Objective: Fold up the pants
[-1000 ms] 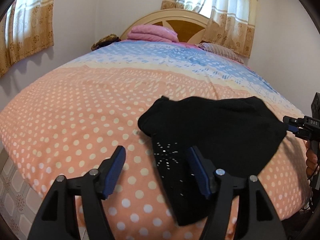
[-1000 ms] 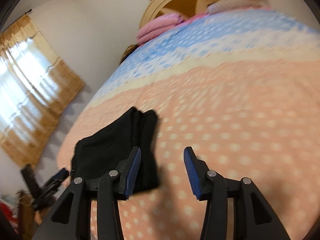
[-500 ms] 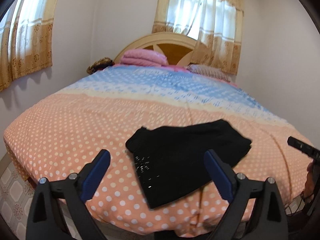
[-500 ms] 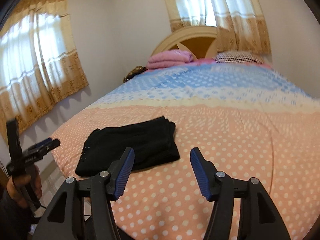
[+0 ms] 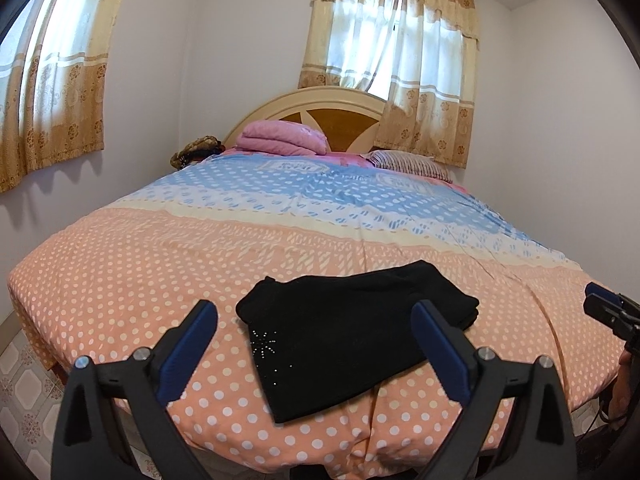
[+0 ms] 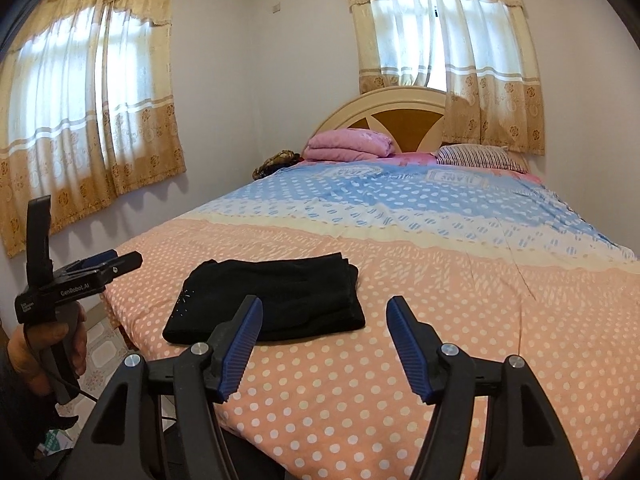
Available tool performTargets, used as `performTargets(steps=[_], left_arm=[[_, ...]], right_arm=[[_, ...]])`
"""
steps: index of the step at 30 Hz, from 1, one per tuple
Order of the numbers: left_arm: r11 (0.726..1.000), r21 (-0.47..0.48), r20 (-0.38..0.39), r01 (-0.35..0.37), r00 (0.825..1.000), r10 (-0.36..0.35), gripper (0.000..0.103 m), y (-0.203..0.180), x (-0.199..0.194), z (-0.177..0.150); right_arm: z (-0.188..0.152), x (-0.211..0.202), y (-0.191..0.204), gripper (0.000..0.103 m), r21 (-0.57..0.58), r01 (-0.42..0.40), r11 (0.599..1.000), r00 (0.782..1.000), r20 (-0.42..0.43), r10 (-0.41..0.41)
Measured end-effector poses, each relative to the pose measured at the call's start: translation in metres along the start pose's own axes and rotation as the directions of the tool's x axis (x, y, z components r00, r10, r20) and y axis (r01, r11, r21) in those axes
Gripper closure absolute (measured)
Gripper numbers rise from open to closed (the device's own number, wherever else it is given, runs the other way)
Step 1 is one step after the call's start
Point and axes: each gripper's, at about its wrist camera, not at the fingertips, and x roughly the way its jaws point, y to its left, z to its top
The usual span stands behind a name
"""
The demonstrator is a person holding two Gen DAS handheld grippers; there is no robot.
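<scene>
The black pants (image 5: 344, 332) lie folded into a compact stack near the foot edge of the bed; they also show in the right wrist view (image 6: 276, 296). A small sparkly star shows on the top layer. My left gripper (image 5: 316, 344) is open and empty, held back from the bed edge in front of the pants. My right gripper (image 6: 324, 344) is open and empty, off the foot of the bed, to the right of the pants. The left gripper (image 6: 80, 276) also shows at the left of the right wrist view, held in a hand.
The bed (image 5: 160, 264) has a polka-dot orange and blue cover. A folded pink blanket (image 5: 280, 138) and a striped pillow (image 5: 404, 160) lie by the headboard. Curtained windows are on the walls. Tiled floor (image 5: 16, 392) shows at the lower left.
Both grippers have pulled back from the pants and away from the bed. The left gripper's jaws have opened wider. The pants stay folded on the bed.
</scene>
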Motion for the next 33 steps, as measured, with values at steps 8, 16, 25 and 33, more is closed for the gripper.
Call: performTargets(steps=[8, 16, 25, 33], left_arm=[[1.0, -0.006, 0.005, 0.001, 1.0, -0.001, 0.003, -0.001, -0.002, 0.0], [1.0, -0.002, -0.001, 0.0, 1.0, 0.0, 0.003, -0.001, -0.002, -0.001], [1.0, 0.007, 0.0, 0.005, 1.0, -0.005, 0.0, -0.002, -0.001, 0.001], [1.0, 0.022, 0.014, -0.011, 1.0, 0.011, 0.0, -0.005, -0.001, 0.004]], right_arm=[[0.001, -0.003, -0.002, 0.037, 0.014, 0.005, 1.0, 1.0, 0.014, -0.005], [0.001, -0.004, -0.003, 0.036, 0.025, 0.0, 1.0, 1.0, 0.016, -0.001], [0.001, -0.007, -0.004, 0.036, 0.029, -0.002, 1.0, 1.0, 0.027, 0.001], [0.004, -0.012, -0.003, 0.036, 0.034, 0.002, 0.999, 0.999, 0.052, -0.004]])
